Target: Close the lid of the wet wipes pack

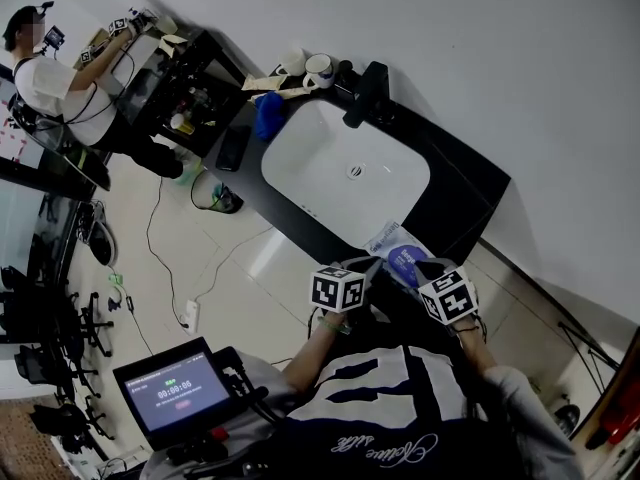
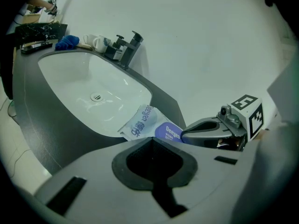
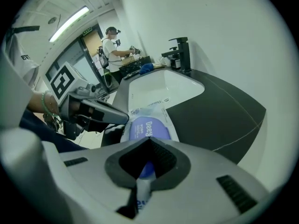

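The wet wipes pack (image 1: 395, 250) lies on the dark counter at the near right corner of the sink. It is white film (image 2: 139, 120) with a blue oval lid (image 2: 171, 132) that lies flat (image 3: 147, 127). My left gripper (image 1: 368, 268) hovers at the pack's left side, jaws together with nothing between them. My right gripper (image 2: 186, 135) is shut too, and its tip rests at the right end of the lid. In the right gripper view the pack shows through the narrow slit between the jaws. The left gripper (image 3: 122, 118) points at the lid's left edge.
A white sink (image 1: 340, 168) is set in the black counter (image 1: 470, 193), with a black tap (image 1: 365, 93) behind it. Cups (image 1: 318, 68) and a blue cloth (image 1: 268, 113) sit at the far end. Another person (image 1: 50, 78) works at a second counter. A tablet (image 1: 175, 393) sits lower left.
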